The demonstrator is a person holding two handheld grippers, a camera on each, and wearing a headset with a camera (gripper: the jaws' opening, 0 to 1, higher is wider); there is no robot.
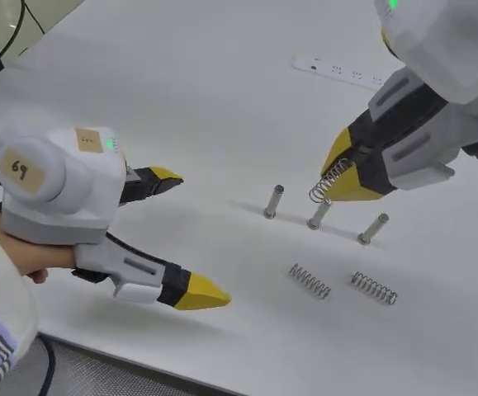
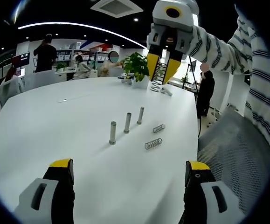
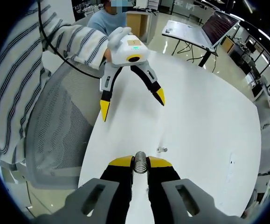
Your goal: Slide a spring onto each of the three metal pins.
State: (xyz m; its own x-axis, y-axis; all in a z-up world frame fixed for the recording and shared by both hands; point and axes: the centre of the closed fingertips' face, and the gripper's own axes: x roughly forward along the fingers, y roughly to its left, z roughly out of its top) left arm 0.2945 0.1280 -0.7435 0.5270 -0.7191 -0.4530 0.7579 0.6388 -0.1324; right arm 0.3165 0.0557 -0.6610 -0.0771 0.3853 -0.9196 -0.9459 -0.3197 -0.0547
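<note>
Right gripper (image 1: 343,175): angled down from upper right, jaws clamped on a spring (image 1: 328,181) by the top of the middle pin (image 1: 319,214). Left gripper (image 1: 196,235): level, jaws spread wide (empty). Two loose springs (image 1: 309,280) lie beside the pins (image 1: 274,201).

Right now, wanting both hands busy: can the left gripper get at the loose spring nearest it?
Probably yes. The left gripper is open, and bare table lies between it and the loose spring. The right gripper, shut on another spring, hovers above the pins, off that path.
</note>
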